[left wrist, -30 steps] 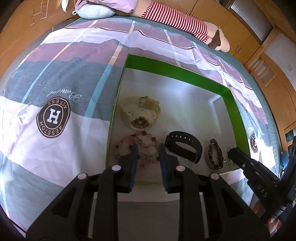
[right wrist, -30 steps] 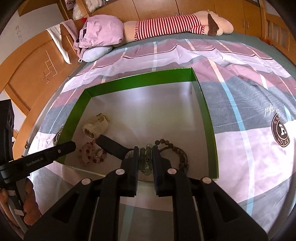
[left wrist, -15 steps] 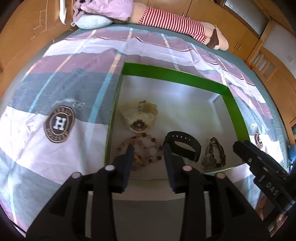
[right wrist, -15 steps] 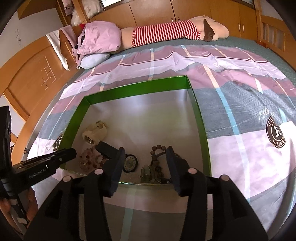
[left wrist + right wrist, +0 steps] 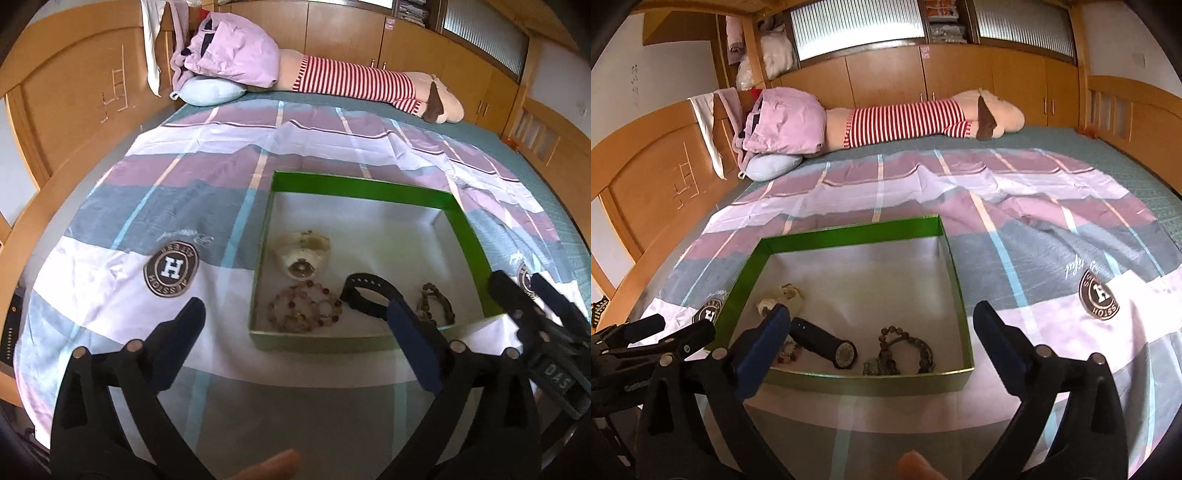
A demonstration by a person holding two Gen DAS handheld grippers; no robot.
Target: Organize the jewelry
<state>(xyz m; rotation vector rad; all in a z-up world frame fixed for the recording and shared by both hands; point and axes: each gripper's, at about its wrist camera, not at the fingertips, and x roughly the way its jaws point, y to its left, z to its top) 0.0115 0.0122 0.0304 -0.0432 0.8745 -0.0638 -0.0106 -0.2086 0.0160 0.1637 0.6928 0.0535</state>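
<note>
A shallow green-walled box (image 5: 364, 188) (image 5: 849, 232) lies on the bed. In it are a cream watch (image 5: 303, 254) (image 5: 781, 297), a pink bead bracelet (image 5: 304, 310), a black watch (image 5: 369, 295) (image 5: 827, 343) and a dark bead bracelet (image 5: 437, 302) (image 5: 905, 349). My left gripper (image 5: 295, 317) is wide open and empty, held back above the box's near wall. My right gripper (image 5: 882, 321) is wide open and empty, also held back over the near edge. Each gripper shows at the edge of the other's view.
The bed has a striped purple, grey and white cover (image 5: 207, 177) with round logos. A long plush toy in red stripes (image 5: 905, 122) and a pink bag (image 5: 783, 122) lie at the far side. Wooden headboard and cabinets surround the bed.
Both grippers opened wide and pulled back and up from the box. The pink bead bracelet and the dark bead bracelet now lie free in the box.
</note>
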